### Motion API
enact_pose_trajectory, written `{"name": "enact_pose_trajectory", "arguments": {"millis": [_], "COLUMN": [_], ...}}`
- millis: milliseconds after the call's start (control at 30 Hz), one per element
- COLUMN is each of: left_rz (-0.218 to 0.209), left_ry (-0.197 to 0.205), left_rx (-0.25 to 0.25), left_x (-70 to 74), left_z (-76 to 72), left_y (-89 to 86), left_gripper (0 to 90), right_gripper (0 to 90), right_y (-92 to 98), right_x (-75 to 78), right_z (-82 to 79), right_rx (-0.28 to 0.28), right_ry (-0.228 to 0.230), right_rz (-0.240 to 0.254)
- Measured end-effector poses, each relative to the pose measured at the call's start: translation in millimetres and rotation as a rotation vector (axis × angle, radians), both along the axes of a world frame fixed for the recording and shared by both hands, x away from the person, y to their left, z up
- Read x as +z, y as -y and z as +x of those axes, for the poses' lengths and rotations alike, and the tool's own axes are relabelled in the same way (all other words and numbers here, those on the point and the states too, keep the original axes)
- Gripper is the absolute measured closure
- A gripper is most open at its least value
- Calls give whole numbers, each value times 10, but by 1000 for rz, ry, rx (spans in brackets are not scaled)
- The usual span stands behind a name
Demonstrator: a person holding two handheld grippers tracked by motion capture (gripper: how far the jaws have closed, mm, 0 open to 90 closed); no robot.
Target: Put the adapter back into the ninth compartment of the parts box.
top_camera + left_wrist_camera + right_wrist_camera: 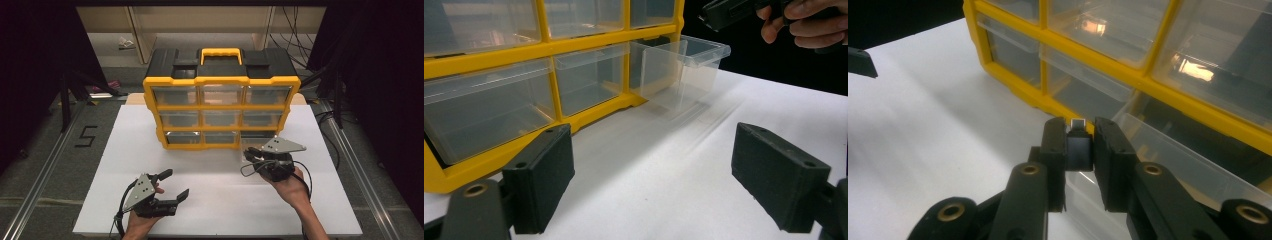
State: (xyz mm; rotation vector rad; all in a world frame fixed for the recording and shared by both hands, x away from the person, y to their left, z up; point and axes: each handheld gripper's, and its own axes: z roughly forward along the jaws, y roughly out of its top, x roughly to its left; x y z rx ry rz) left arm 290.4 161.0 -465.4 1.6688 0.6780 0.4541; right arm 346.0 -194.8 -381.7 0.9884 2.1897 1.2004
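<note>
One small black block [1078, 148] stands upright between closed jaws.

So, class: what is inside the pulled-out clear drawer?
The drawer looks empty through its clear walls. The right gripper, holding a small black block above it, hides part of its floor.

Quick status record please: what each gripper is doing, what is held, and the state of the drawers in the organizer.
Left gripper: open, holding nothing, over the white tabletop
Right gripper: shut on a small black block with a pale top edge
Organizer: yellow and black cabinet, three rows of clear drawers, upright at the back of the table
Open drawer: bottom row, on the right gripper's side, pulled out, looks empty
Other drawers: pushed in
Block position: above the open drawer's front edge, not yet inside
</note>
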Motion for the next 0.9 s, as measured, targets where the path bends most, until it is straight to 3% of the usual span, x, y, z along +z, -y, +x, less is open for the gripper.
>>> {"name": "enact_pose_trajectory", "arguments": {"millis": [367,900], "left_rz": [0,-4], "left_ry": [1,-1], "left_rx": [0,4], "left_x": [-2,-9], "left_z": [-1,8], "left_y": [4,3], "left_gripper": [171,171], "right_gripper": [765,764], "right_y": [105,174], "right_x": [10,-105], "right_z": [59,259], "right_rx": [-38,-93], "right_ry": [7,-13], "right_rz": [16,25]}}
